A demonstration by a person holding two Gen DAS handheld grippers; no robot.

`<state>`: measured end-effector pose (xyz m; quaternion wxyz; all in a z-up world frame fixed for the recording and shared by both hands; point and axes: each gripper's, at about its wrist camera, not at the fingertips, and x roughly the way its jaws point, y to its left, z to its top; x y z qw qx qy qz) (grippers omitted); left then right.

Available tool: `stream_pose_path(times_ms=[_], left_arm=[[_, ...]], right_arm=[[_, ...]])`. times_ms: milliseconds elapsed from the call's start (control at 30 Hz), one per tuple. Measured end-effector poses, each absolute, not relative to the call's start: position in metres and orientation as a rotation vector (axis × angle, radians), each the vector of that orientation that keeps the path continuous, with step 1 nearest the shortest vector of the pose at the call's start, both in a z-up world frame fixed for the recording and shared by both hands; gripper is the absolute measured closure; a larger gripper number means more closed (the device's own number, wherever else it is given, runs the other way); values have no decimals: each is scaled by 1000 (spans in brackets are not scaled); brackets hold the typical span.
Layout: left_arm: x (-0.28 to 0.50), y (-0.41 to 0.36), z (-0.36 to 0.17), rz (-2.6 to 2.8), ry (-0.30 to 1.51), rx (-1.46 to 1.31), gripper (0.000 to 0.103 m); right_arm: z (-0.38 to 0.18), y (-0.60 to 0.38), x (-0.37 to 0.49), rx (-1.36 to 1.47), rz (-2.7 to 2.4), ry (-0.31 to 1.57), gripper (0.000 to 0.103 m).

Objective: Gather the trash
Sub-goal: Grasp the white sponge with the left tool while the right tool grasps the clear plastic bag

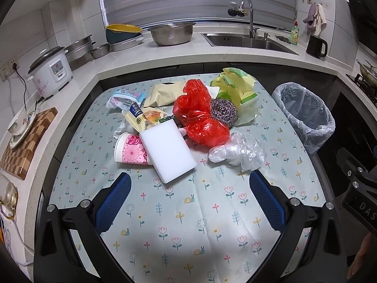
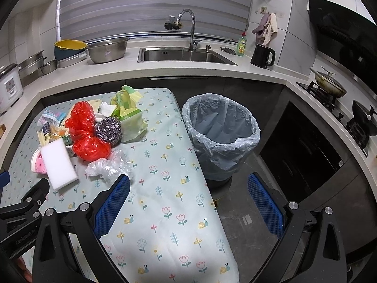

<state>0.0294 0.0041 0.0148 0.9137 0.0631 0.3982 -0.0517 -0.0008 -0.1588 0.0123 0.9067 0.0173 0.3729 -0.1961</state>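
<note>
A heap of trash lies on the flowered tablecloth (image 1: 188,212): a white sponge block (image 1: 167,150), a pink paper cup (image 1: 130,150) on its side, red plastic bags (image 1: 200,115), a steel scourer (image 1: 223,111), a yellow-green bag (image 1: 238,87), a crumpled clear bag (image 1: 238,153) and several wrappers. A bin lined with clear plastic (image 2: 221,139) stands on the floor right of the table. My left gripper (image 1: 189,181) hangs open just short of the sponge, empty. My right gripper (image 2: 188,181) is open over the table's right edge, near the bin, empty.
The counter behind holds a rice cooker (image 1: 50,70), steel bowls (image 1: 172,33), a sink (image 2: 186,55) with a tap, a dish soap bottle and a black kettle (image 2: 262,55). A stove with pans (image 2: 329,86) runs along the right. A chequered board (image 1: 26,141) sits left.
</note>
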Motion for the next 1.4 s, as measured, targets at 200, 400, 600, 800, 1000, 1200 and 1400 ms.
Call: stream_pose_path(times_ms=[200, 400, 600, 800, 1000, 1200, 1400], left_arm=[[35, 6, 16, -106, 821, 120, 7], [47, 23, 10, -90, 840, 84, 7], [66, 60, -4, -19, 872, 34, 7], [86, 90, -20, 45, 902, 9, 7], [102, 99, -33, 38, 940, -16, 7], [117, 89, -47, 6, 975, -11, 7], [131, 75, -62, -17, 1010, -13, 7]], right_arm=[[12, -160, 3, 40, -402, 773, 7], [5, -155, 11, 46, -382, 793, 7], [-11, -136, 30, 38, -311, 814, 7], [-38, -109, 62, 24, -214, 850, 9], [-62, -92, 95, -5, -172, 874, 13], [-94, -97, 124, 85, -125, 962, 28], [-112, -101, 131, 121, -106, 1006, 54]])
